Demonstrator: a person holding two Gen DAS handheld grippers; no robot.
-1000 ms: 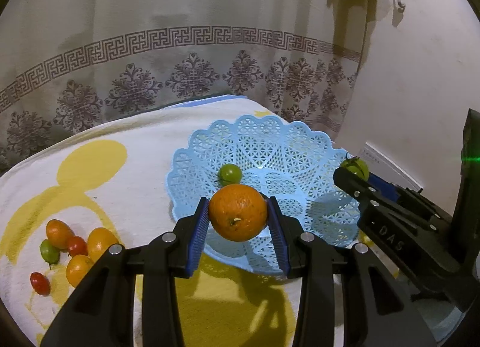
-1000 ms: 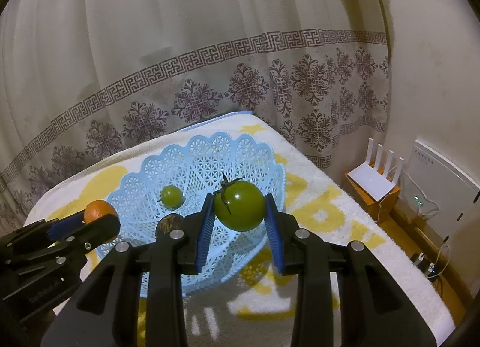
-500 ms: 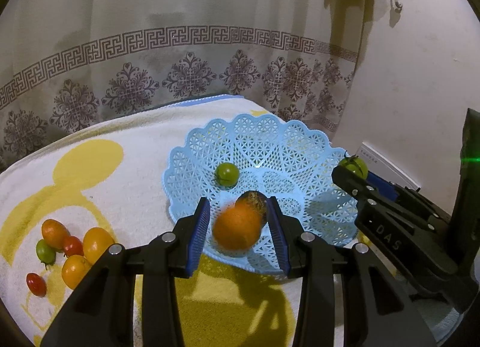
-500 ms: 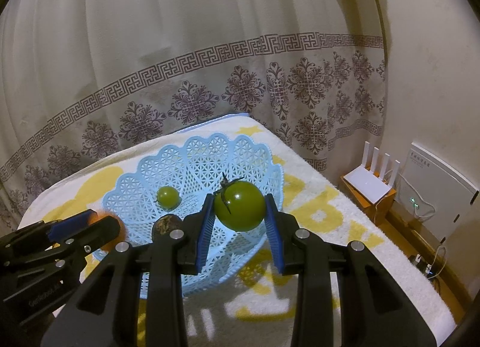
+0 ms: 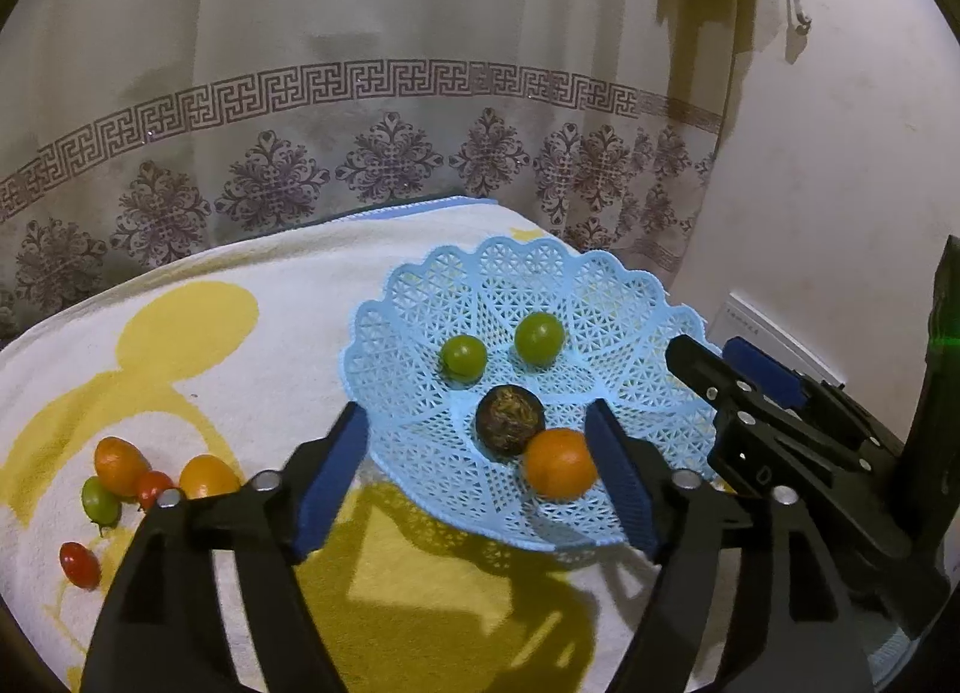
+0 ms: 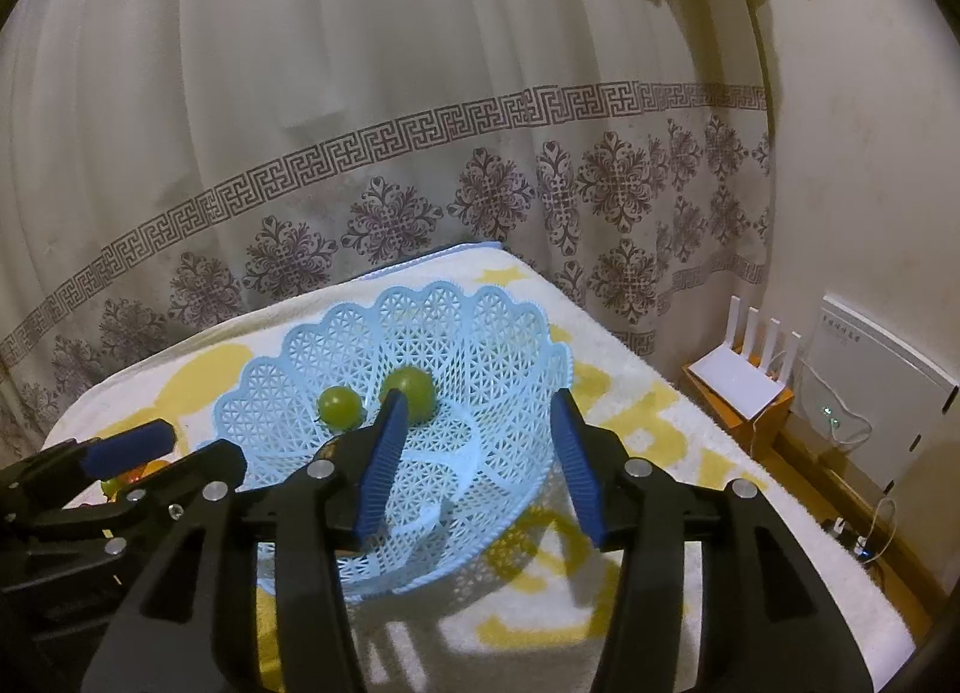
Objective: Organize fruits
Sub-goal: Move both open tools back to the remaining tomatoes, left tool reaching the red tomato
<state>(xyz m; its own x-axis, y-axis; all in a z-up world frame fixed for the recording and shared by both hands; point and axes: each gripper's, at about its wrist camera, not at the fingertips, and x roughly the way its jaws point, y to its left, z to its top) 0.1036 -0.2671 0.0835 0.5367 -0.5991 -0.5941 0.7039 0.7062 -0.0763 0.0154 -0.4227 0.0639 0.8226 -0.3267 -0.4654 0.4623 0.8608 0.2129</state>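
A domestic room, most likely a bedroom or living space in a home. We see a cream curtain (image 6: 384,141) with a printed Greek-key band and floral medallions hanging floor-length behind the work surface, which is draped in a white terry towel (image 5: 180,369) bearing a yellow cartoon motif. We note a blue lattice plastic fruit basket (image 5: 600,297) of the household kind on that towel. Beside a plain painted wall (image 5: 840,165), we find a white wireless router (image 6: 741,378) with four antennas on a small orange stand, a white wall-mounted box (image 6: 870,375) with a green indicator light, and cables trailing along the floor.
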